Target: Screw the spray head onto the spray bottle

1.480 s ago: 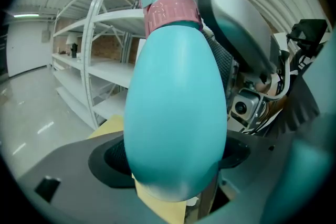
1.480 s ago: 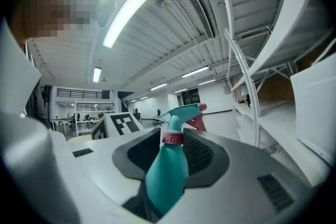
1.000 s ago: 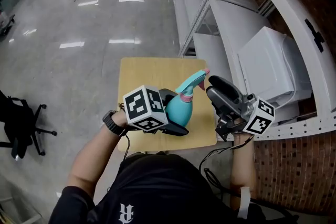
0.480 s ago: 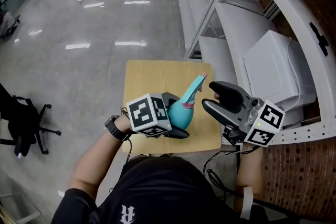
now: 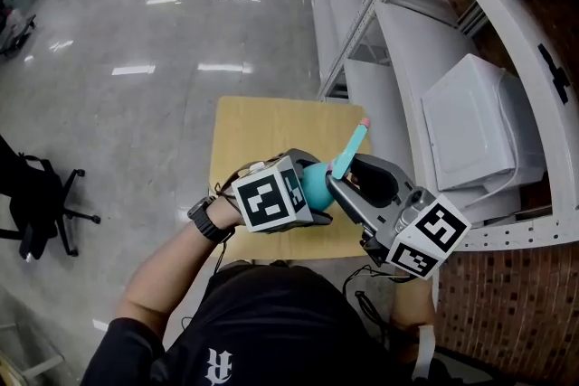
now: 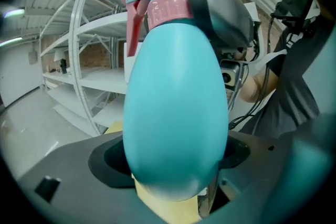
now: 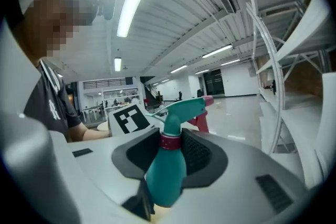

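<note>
I am looking down into a wide hall with a polished grey floor [image 5: 136, 32], white metal shelving [image 5: 425, 41] running along the right side, and a small wooden table [image 5: 262, 117] directly below me. The teal spray bottle [image 5: 317, 183] is over the near part of that table, between my two grippers, tilted so that its top leans up and to the right in the head view. The teal spray head [image 5: 348, 149] sits on the neck, with a pink collar [image 7: 170, 140] around the joint and a reddish trigger [image 7: 199, 120] hanging beneath the nozzle.

The left gripper [image 5: 309, 190] is clamped on the round belly of the bottle. In the left gripper view the body fills the gap between the jaws, and the wood of the table shows just under it. The right gripper [image 5: 344, 172] comes in from the lower right. Its jaws have just been closing, the collar stands between them, and in the right gripper view both ribbed black pads [image 7: 197, 152] lie against it at a middling spread.

Each gripper carries its marker cube [image 5: 270, 199] facing up at me. A watch [image 5: 206, 220] shows on the left wrist. Farther out, a black office chair [image 5: 41, 194] stands on the floor at the left, and a white box [image 5: 470, 122] rests on the shelving.
</note>
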